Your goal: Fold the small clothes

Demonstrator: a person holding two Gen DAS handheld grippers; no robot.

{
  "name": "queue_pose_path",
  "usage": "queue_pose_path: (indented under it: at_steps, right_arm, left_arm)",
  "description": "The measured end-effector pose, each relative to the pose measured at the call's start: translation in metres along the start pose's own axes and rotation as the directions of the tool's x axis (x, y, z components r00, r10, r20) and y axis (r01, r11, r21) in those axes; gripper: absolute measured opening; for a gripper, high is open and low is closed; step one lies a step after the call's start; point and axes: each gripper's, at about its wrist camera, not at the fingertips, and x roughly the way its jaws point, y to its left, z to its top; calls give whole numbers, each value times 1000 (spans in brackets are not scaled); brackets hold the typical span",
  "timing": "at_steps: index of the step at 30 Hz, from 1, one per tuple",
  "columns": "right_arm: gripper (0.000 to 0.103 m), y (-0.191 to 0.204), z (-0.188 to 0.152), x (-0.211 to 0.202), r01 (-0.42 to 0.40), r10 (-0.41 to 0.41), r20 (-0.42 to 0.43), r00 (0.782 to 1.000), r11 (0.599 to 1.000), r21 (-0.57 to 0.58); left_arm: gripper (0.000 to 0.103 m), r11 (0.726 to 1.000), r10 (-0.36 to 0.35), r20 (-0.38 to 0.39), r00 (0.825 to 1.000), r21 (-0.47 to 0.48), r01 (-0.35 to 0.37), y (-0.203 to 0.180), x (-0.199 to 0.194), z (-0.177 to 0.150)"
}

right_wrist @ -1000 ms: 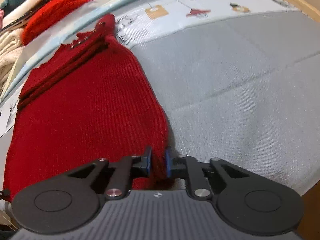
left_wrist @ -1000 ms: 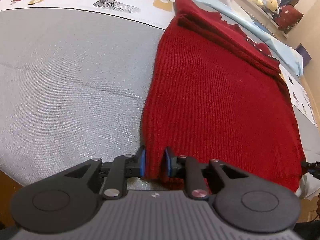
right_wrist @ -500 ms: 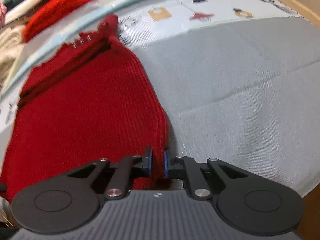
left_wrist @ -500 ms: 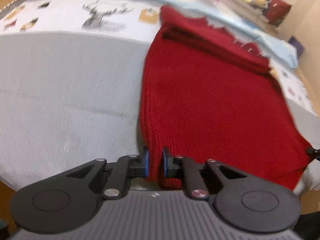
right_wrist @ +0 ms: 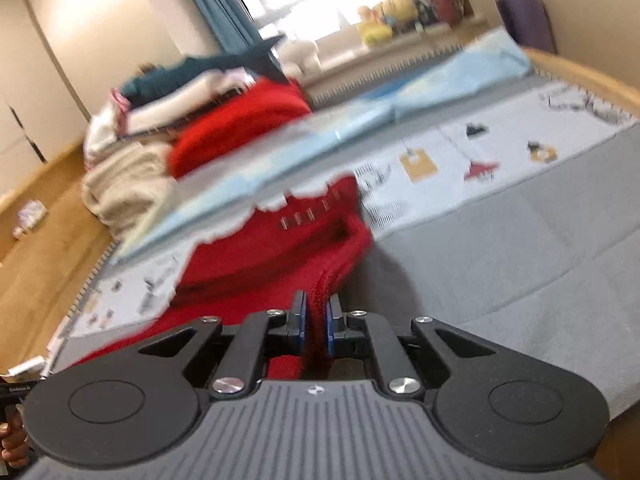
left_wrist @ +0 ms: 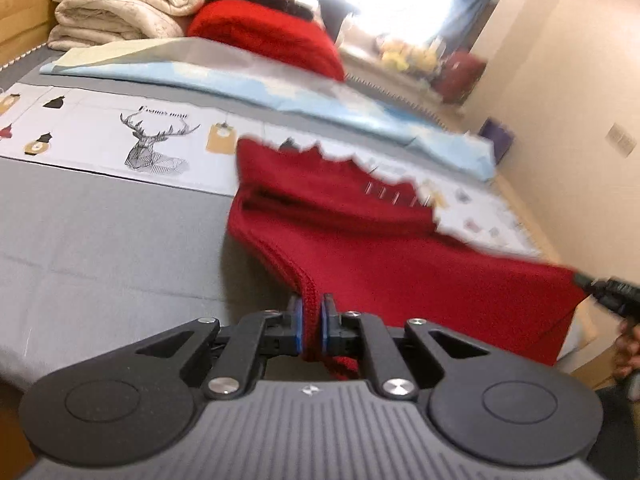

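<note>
A dark red knit sweater [left_wrist: 360,240] lies on a grey bed cover [left_wrist: 100,232]; its near hem is lifted off the cover. My left gripper [left_wrist: 310,320] is shut on the hem's left corner. My right gripper [right_wrist: 316,320] is shut on the hem's right corner of the same sweater [right_wrist: 280,248]. The far end with the scalloped collar and small metal clasps still rests on the bed. The right gripper's tip also shows at the right edge of the left wrist view [left_wrist: 608,290].
A pile of folded cream blankets [left_wrist: 120,4] and a bright red knit [left_wrist: 272,36] lies at the bed's far end. A light blue cloth [left_wrist: 280,92] and a white printed sheet with a deer [left_wrist: 156,140] lie beyond the sweater. A wall [left_wrist: 580,100] stands right.
Both grippers closed tighter on the hem and rose, lifting the sweater's near edge off the bed. The views tilted up, so the far pile and the window now show.
</note>
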Motion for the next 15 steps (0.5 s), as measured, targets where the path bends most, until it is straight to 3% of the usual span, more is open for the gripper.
queue_pose_path:
  at_steps: [4,7,11,15]
  right_arm:
    - [8,5,1,-62,-64,62,65,996,998,24]
    - [8,1,5,-79,-70,66,68,995,996,52]
    - [8,-19,16,-36,-20,19,15,1000,997,72]
    - [8,-41,41,52,41,-36,-71,997,997,70]
  left_arm:
    - [8,999,-42,39,998,-29,43,-3,-63,2]
    - [8,994,-48,21,999,-101,50,10,-64,12]
    - [7,990,11,-35,999,-142,-16,38,-2,39]
    - [7,981,77,-111,991,-172,-95,76,93,77]
